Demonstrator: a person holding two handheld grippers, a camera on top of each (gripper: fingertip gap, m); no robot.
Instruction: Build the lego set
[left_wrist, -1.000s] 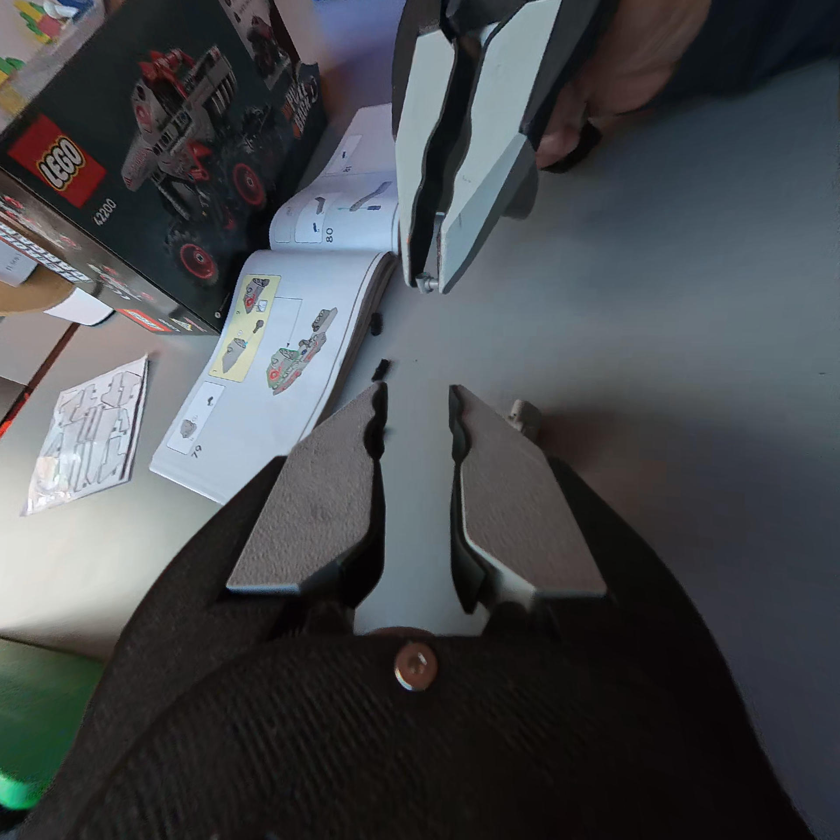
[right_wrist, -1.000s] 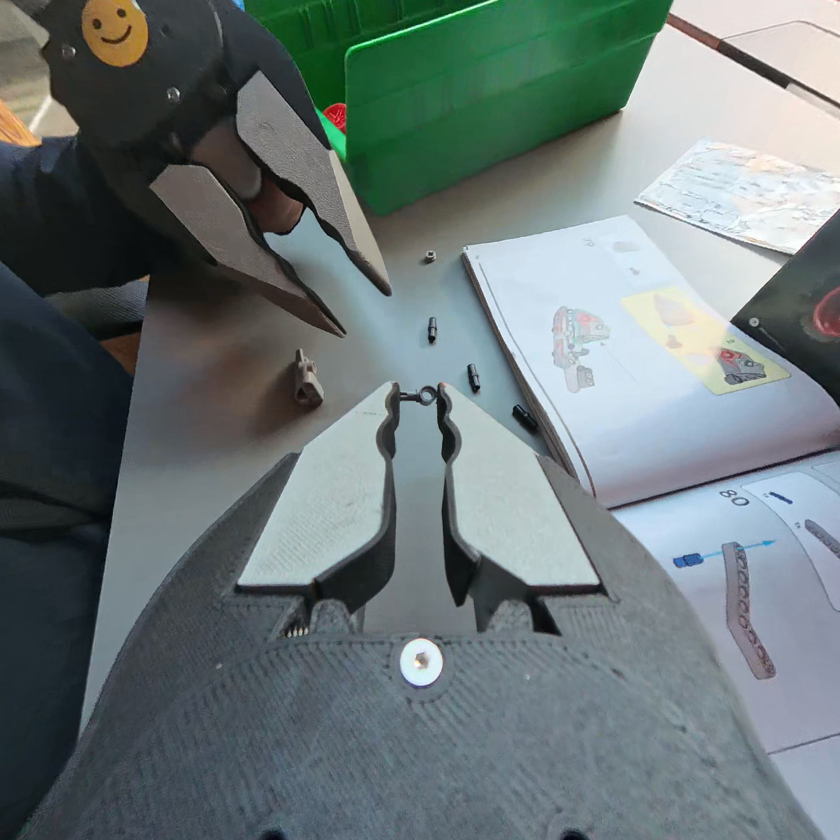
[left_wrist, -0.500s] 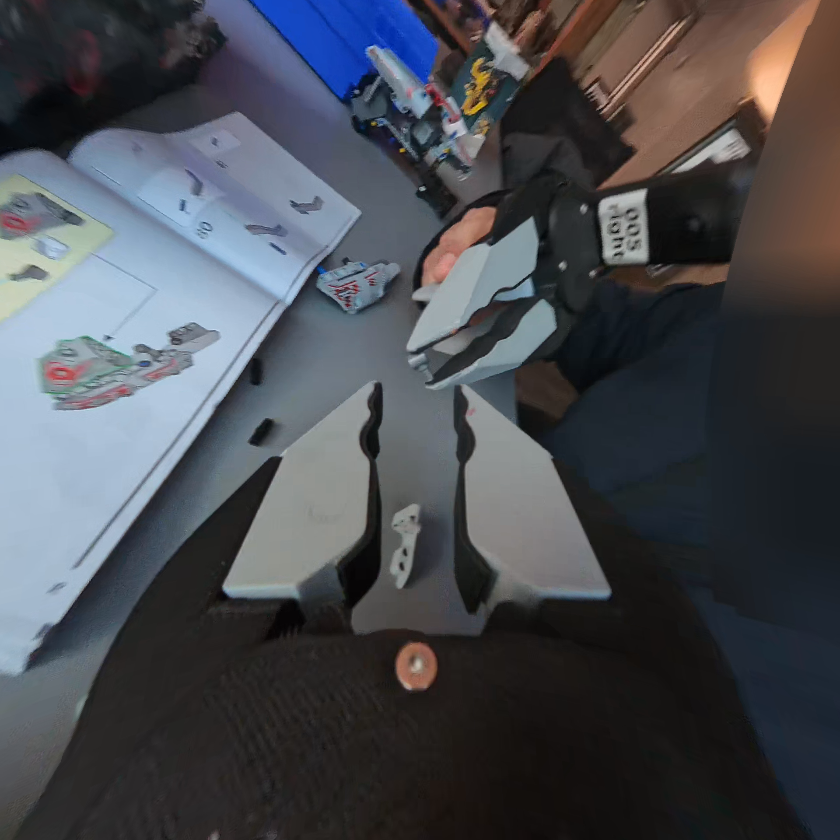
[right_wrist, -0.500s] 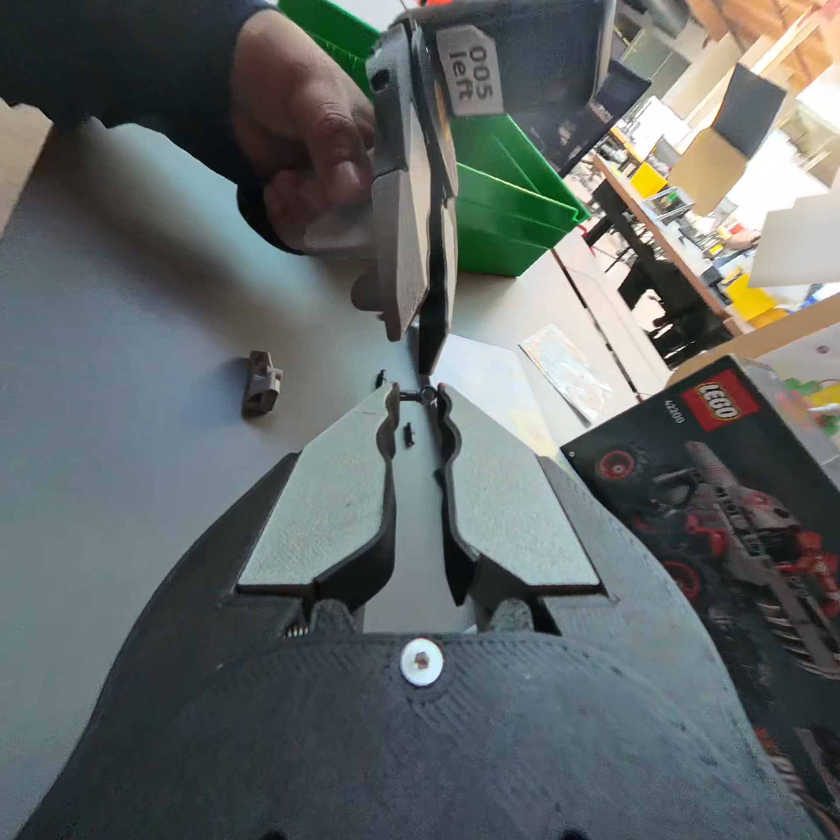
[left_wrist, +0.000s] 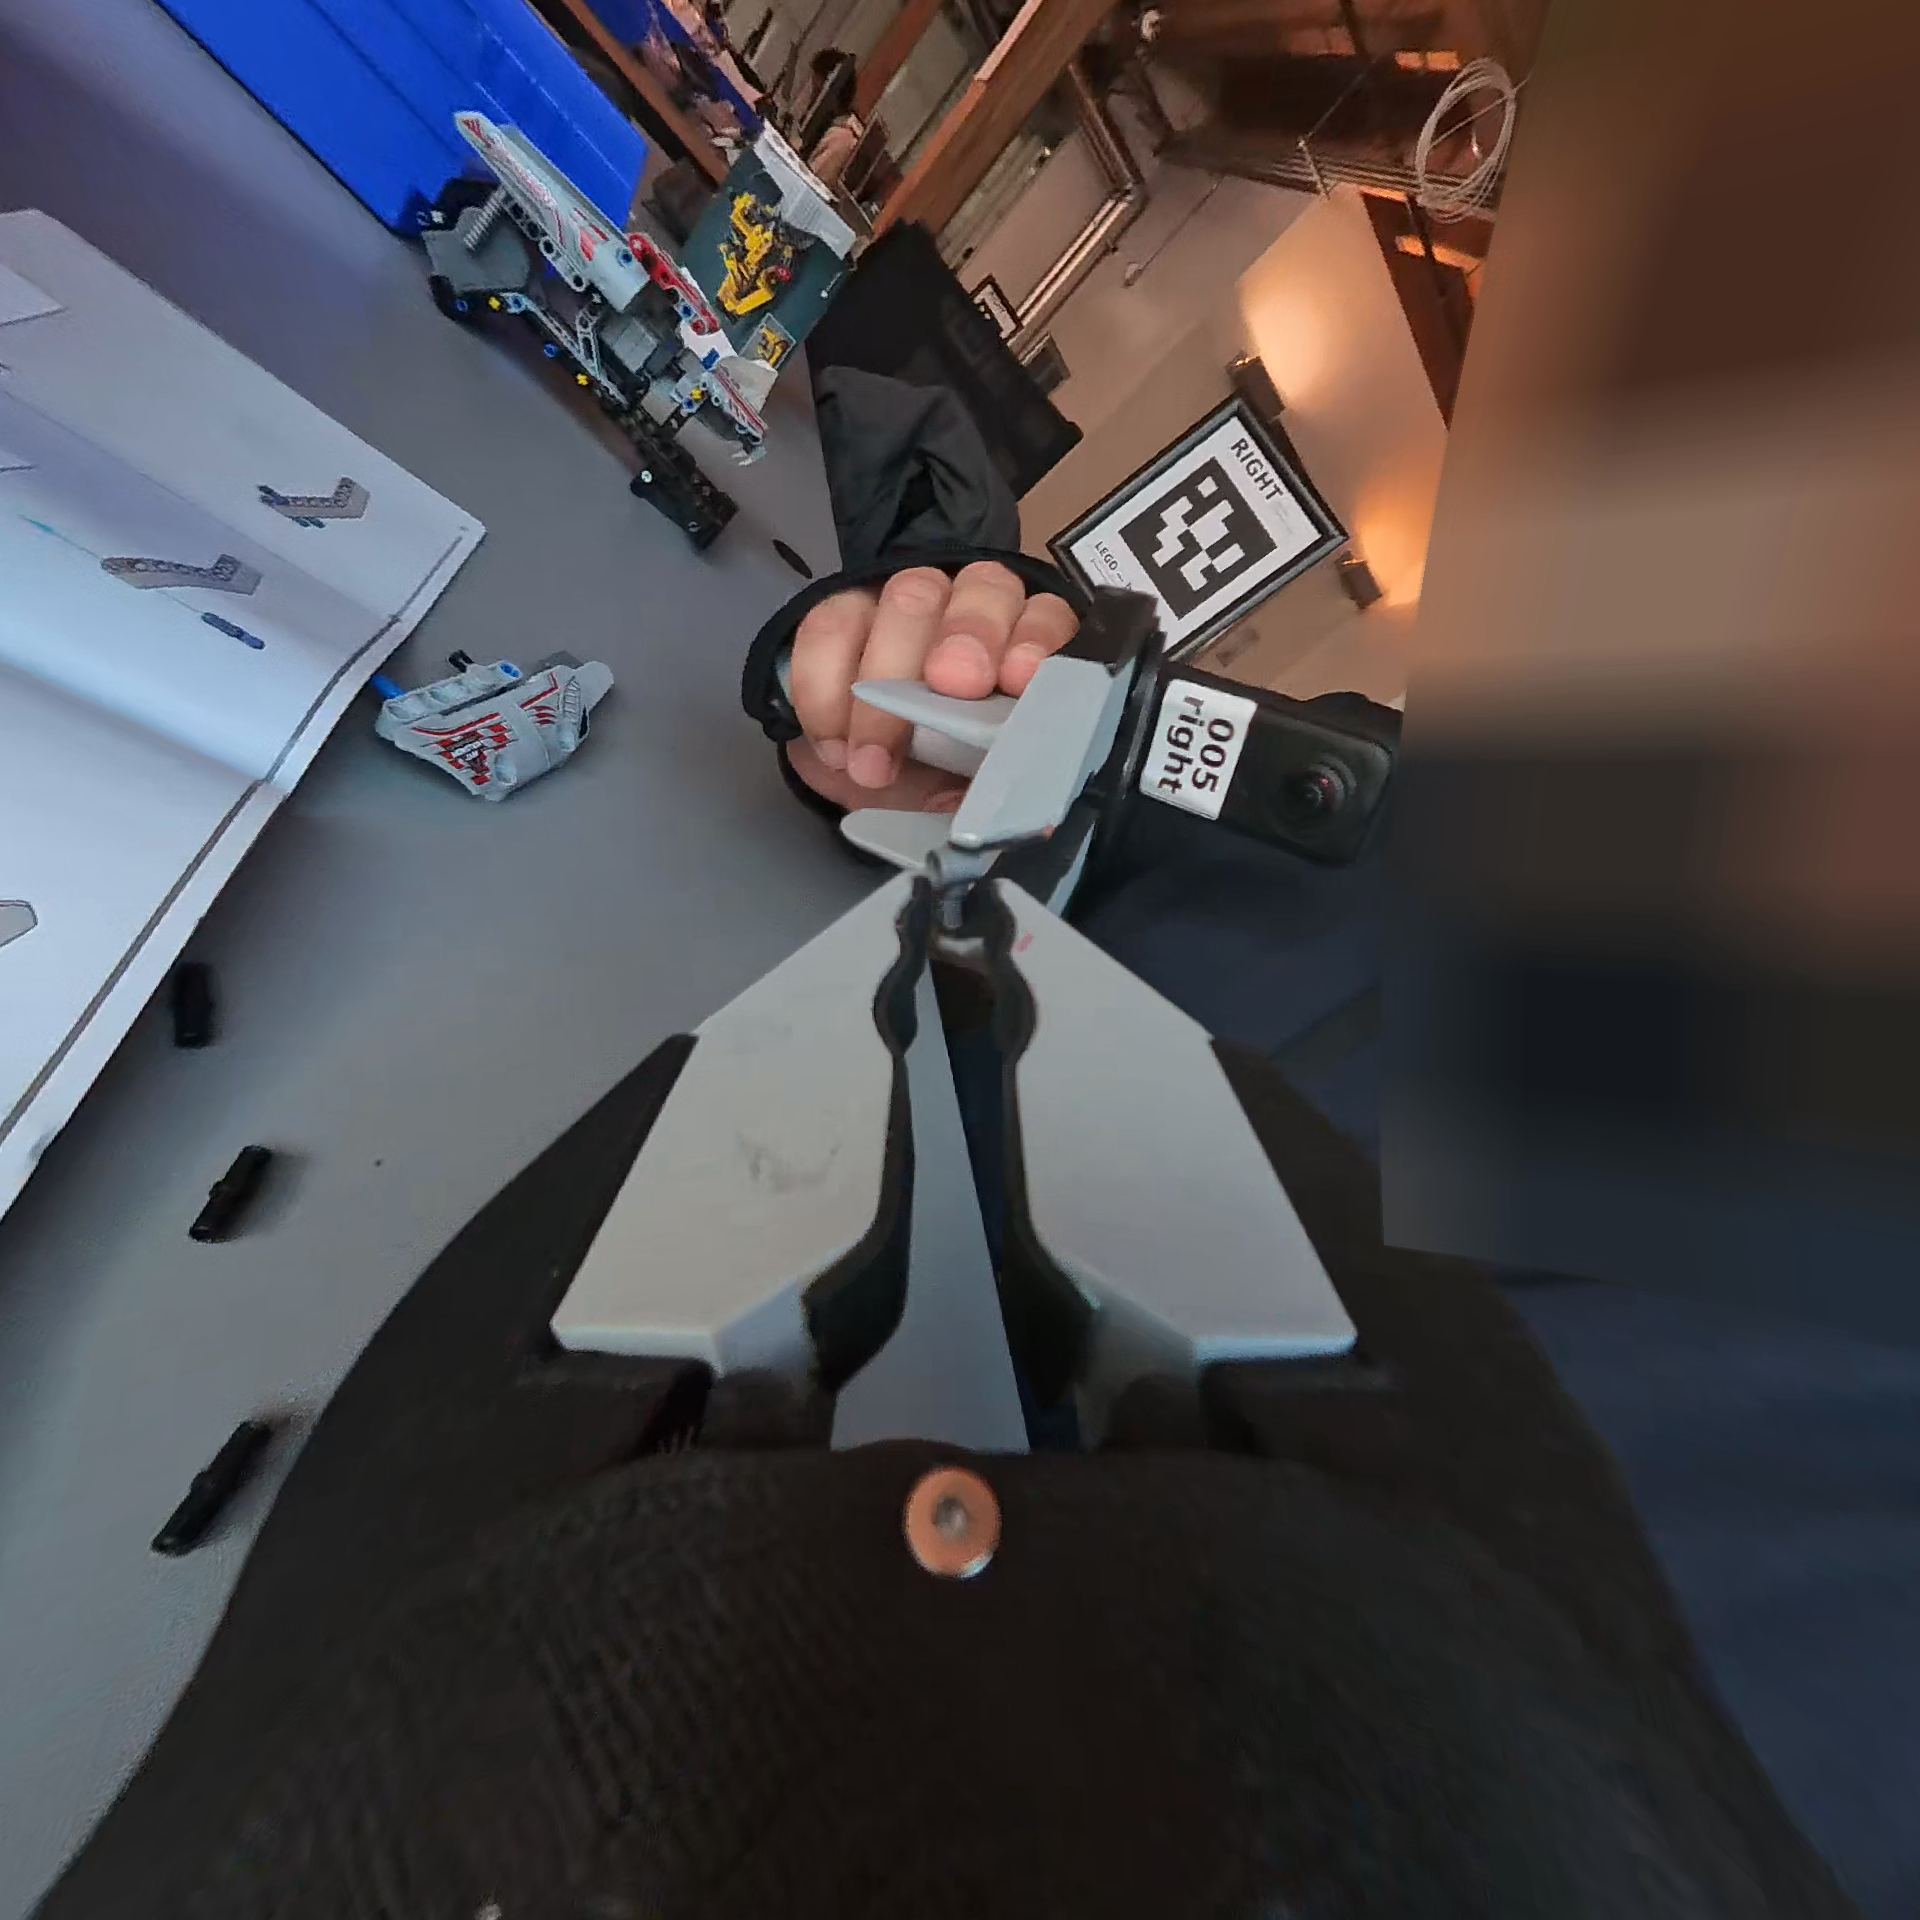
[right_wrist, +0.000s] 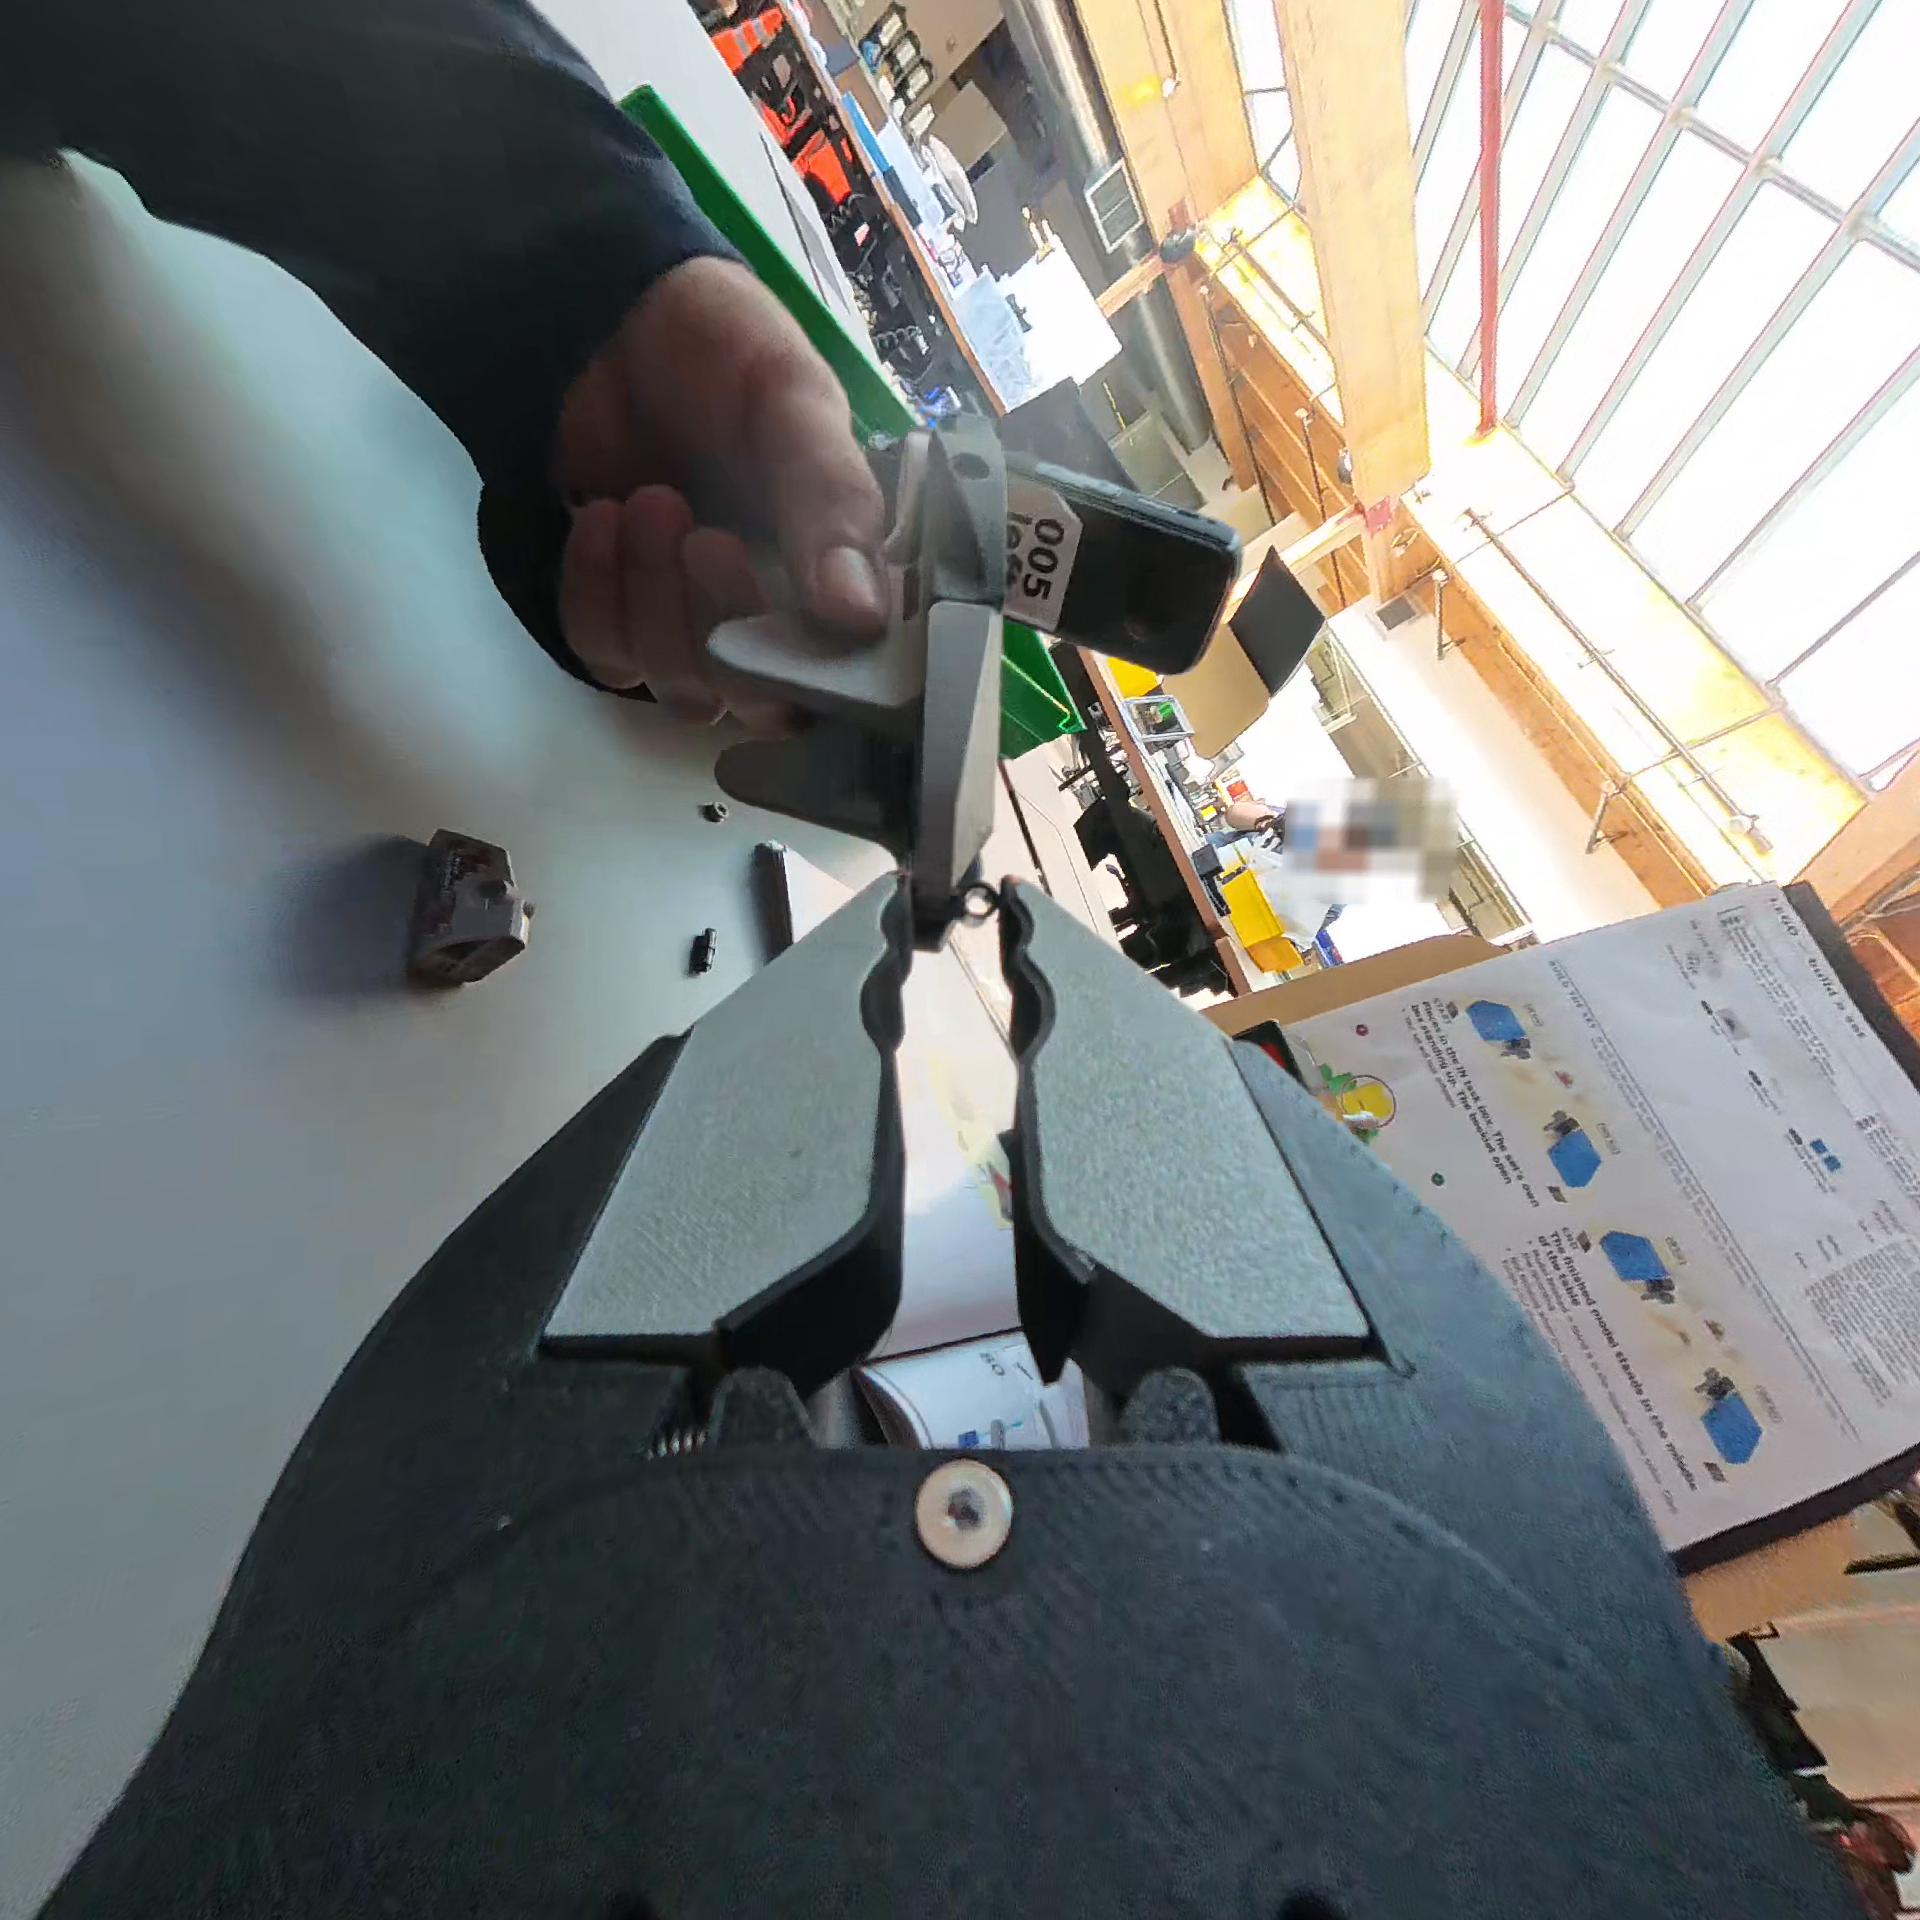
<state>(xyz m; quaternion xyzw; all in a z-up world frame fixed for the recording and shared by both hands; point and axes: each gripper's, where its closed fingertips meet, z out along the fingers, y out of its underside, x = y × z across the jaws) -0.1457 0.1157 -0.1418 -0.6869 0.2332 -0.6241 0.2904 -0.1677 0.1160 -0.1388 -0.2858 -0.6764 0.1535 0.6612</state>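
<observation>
My right gripper (right_wrist: 956, 904) is shut on a small black pin with a ring end (right_wrist: 977, 902), held above the grey table (right_wrist: 208, 1143). My left gripper (left_wrist: 951, 920) meets it tip to tip, its jaws nearly closed on the same small piece (left_wrist: 956, 920). In the left wrist view the right gripper (left_wrist: 971, 857) comes in from above, held by a hand (left_wrist: 914, 665). In the right wrist view the left gripper (right_wrist: 940, 862) shows edge-on. A grey connector piece (right_wrist: 462, 914) lies on the table to the left.
The open instruction booklet (left_wrist: 156, 623) lies at left, with black pins (left_wrist: 229, 1195) along its edge. A grey and red panel assembly (left_wrist: 488, 727) and a larger model (left_wrist: 592, 301) sit farther back by a blue bin (left_wrist: 364, 94). A green bin (right_wrist: 748, 239) and a printed sheet (right_wrist: 1662, 1195) are in the right wrist view. The tips of both grippers are at nearly the same place.
Both grippers have lifted and tilted off the table and come together. My left gripper has narrowed from open onto the small pin that the right gripper kept holding.
</observation>
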